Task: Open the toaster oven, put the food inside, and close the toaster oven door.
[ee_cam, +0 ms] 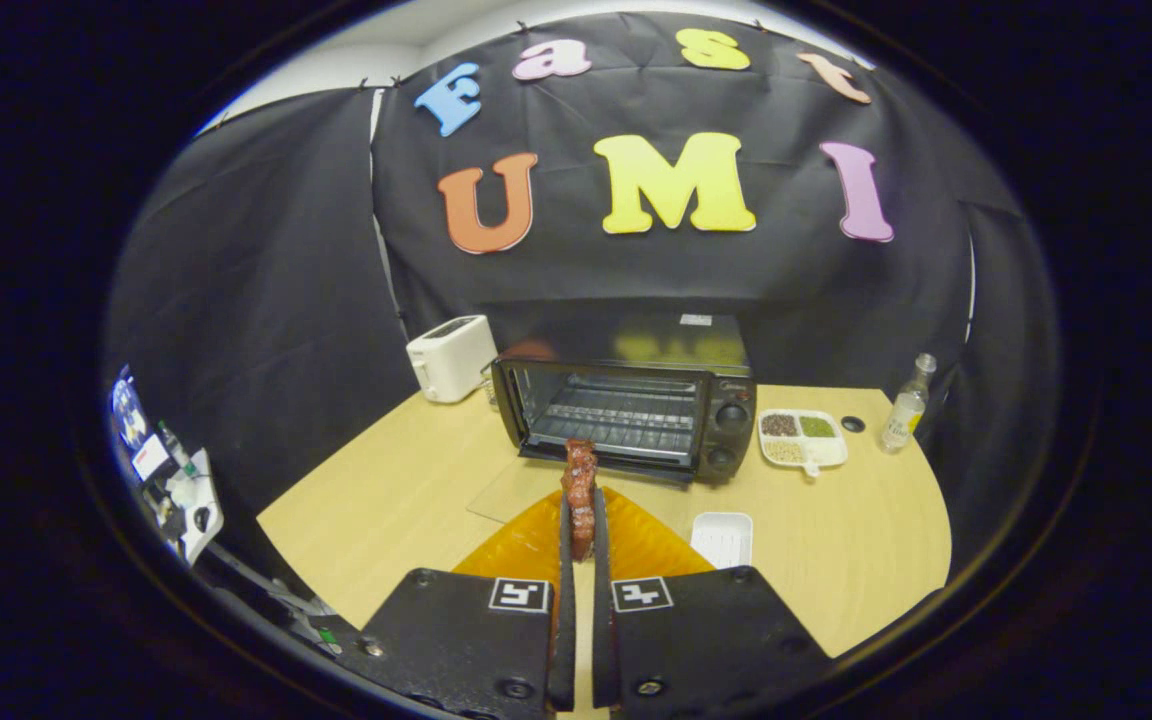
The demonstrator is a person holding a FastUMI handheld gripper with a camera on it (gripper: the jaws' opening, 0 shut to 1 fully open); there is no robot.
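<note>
The gripper (582,535) fingers are pinching narrow on the food (579,492), lower centre; it's looking light and probably greasy, sticking up toward the open toaster oven (626,412).

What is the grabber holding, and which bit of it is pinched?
A reddish-brown piece of food. The gripper has its jaws shut on the lower part, and the top sticks up towards the open toaster oven.

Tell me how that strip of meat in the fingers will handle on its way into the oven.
The meat strip stands upright above the hand-held gripper without drooping, so it is probably fairly stiff. Pinched low with much of it free, it may wobble or pivot. Its glossy surface suggests it could be slippery.
</note>
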